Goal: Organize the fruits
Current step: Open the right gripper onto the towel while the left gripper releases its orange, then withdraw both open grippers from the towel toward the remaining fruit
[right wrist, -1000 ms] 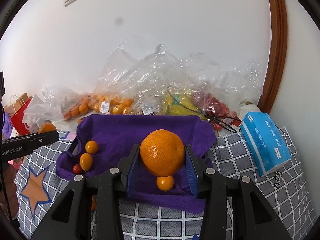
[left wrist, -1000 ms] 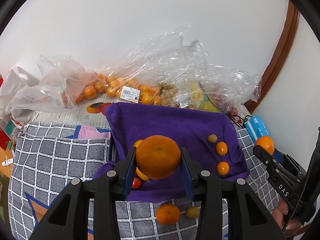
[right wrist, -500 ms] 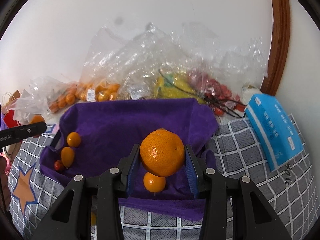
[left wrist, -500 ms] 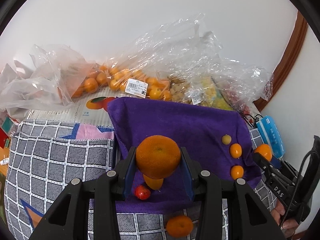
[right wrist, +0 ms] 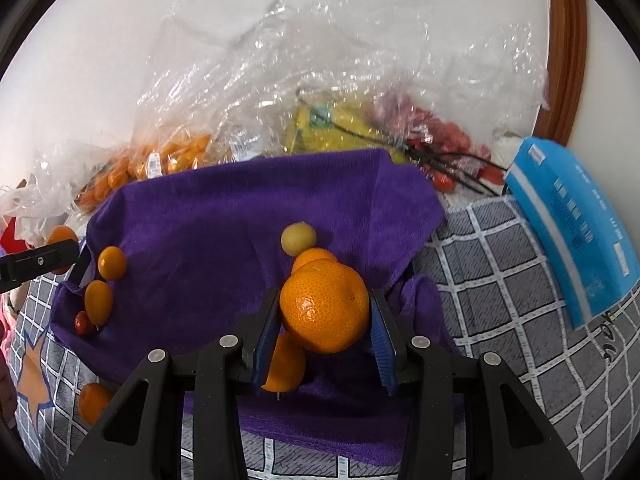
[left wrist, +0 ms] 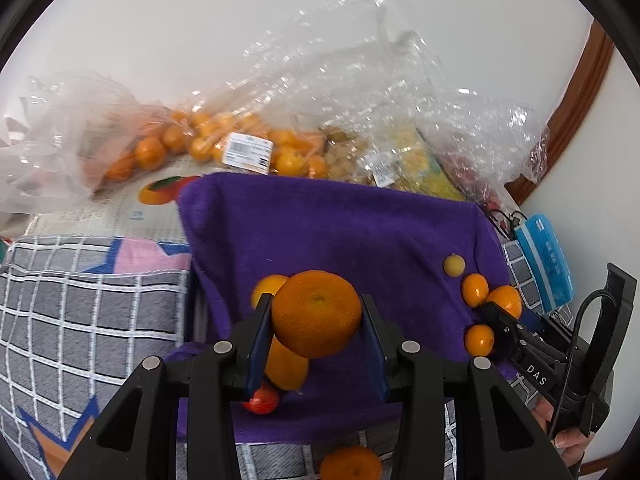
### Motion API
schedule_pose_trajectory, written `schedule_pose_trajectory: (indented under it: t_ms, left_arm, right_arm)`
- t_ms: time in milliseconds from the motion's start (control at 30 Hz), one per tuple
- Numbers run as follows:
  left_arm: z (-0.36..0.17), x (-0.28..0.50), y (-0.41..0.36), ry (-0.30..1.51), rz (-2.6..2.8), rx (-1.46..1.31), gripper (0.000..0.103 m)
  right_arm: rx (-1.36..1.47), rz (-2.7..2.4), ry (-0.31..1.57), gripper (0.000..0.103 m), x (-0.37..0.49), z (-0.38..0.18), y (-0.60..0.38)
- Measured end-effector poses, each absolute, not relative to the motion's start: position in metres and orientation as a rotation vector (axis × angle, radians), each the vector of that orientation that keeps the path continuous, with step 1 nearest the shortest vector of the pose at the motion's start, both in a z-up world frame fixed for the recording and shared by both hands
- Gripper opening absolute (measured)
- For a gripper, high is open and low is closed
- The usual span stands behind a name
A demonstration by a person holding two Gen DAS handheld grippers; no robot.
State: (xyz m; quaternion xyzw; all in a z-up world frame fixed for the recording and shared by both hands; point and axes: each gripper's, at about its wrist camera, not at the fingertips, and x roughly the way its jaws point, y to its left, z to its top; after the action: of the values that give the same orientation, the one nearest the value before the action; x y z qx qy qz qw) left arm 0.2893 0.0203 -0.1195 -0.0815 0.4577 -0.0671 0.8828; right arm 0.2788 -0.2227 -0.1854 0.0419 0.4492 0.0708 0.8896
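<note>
Both grippers are carrying fruit: left gripper (left wrist: pixel 316 316) is clamping a mandarin (left wrist: pixel 316 314) btwn its blue pads, and right gripper (right wrist: pixel 325 310) is clamping another mandarin (right wrist: pixel 325 306) the same way. Neither jaw set is wide; each is closed to the fruit's width.

Vs. 1 s ago, both are moving fwd and lower over the purple towel (left wrist: pixel 340 232). The cloth is filling more of each view, and the small fruits on it are sitting closer under the jaws. Judging by that, both mandarins are approaching their drop spots, w/ release probably next.

Left side: mandarin is hanging just above an oval kumquat (left wrist: pixel 286 366) and a cherry tomato (left wrist: pixel 262 400), w/ another orange fruit (left wrist: pixel 269 286) peeking out behind the left pad. One mandarin (left wrist: pixel 351 463) is lying off the towel on the grid-pattern cloth (left wrist: pixel 80 312), so prob. still to be collected.

Right side: mandarin is hovering over a line of small fruits, incl. a pale yellow one (right wrist: pixel 298 238) at the far end and an orange one (right wrist: pixel 285 362) partly under the left pad.

Both mandarins are looking glossy, dimpled, slightly flattened, w/ peel intact. Pads are gripping across the widest part, no squashing showing. Bagged fruit (left wrist: pixel 208 142) is sitting behind the towel by the wall.
</note>
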Motion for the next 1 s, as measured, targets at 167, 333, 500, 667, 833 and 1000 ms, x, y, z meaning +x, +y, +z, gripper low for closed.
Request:
schedule_pose_trajectory:
  t_ms: [167, 333, 500, 667, 833, 1000]
  left_arm:
    - [-0.129, 0.297, 0.006, 0.981, -0.150, -0.140, 0.039]
    - [-0.139, 0.304, -0.007, 1.002, -0.157, -0.110, 0.039]
    - [-0.150, 0.310, -0.017, 1.027, -0.164, -0.079, 0.039]
    - [-0.160, 0.313, -0.023, 1.055, -0.136, -0.034, 0.039]
    - [-0.165, 0.314, -0.026, 1.076, -0.135, -0.010, 0.040]
    - [-0.162, 0.311, -0.026, 1.082, -0.139, -0.012, 0.040]
  right_arm:
    - [0.074, 0.143, 0.920, 0.043, 0.276, -0.186, -0.225]
    - [0.062, 0.153, 0.888, 0.046, 0.271, -0.177, -0.224]
    - [0.067, 0.155, 0.849, 0.047, 0.266, -0.167, -0.227]
    - [0.064, 0.137, 0.843, 0.047, 0.264, -0.160, -0.233]
    - [0.078, 0.146, 0.803, 0.047, 0.256, -0.145, -0.234]
    - [0.039, 0.139, 0.808, 0.048, 0.250, -0.142, -0.231]
